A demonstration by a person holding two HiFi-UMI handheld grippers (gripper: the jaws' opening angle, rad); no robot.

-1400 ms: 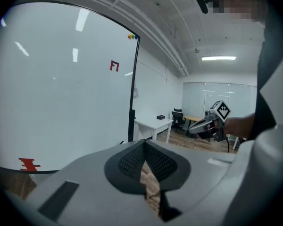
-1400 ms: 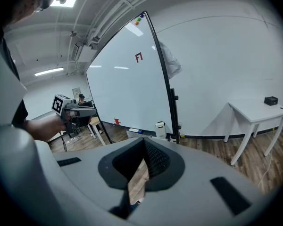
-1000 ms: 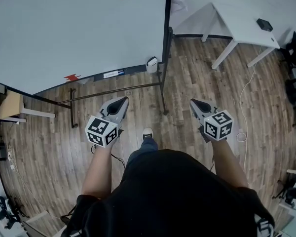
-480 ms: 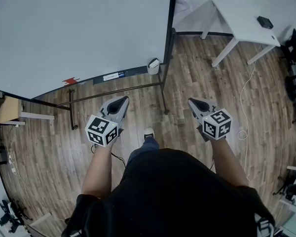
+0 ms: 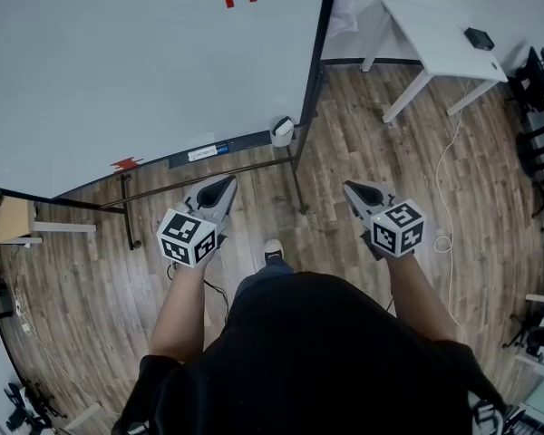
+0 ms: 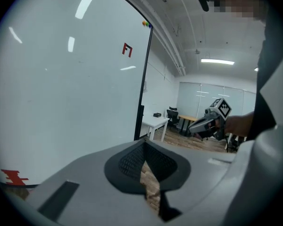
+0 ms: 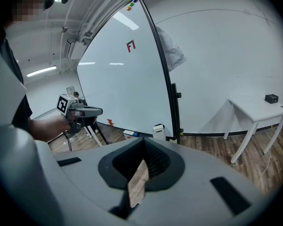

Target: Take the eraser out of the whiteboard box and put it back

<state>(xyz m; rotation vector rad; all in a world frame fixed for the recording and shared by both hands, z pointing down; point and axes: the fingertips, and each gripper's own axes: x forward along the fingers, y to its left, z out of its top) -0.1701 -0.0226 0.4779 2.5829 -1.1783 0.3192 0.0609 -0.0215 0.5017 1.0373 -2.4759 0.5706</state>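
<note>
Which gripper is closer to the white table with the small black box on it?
Right. The right gripper is just below the white table in the head view; the left gripper is further left, facing the large whiteboard.

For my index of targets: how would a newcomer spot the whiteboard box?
Find the big whiteboard. Follow its bottom edge to the right corner, by the black post. The whiteboard box sits there: a small white tub, unlike the flat dark tray alongside.
</note>
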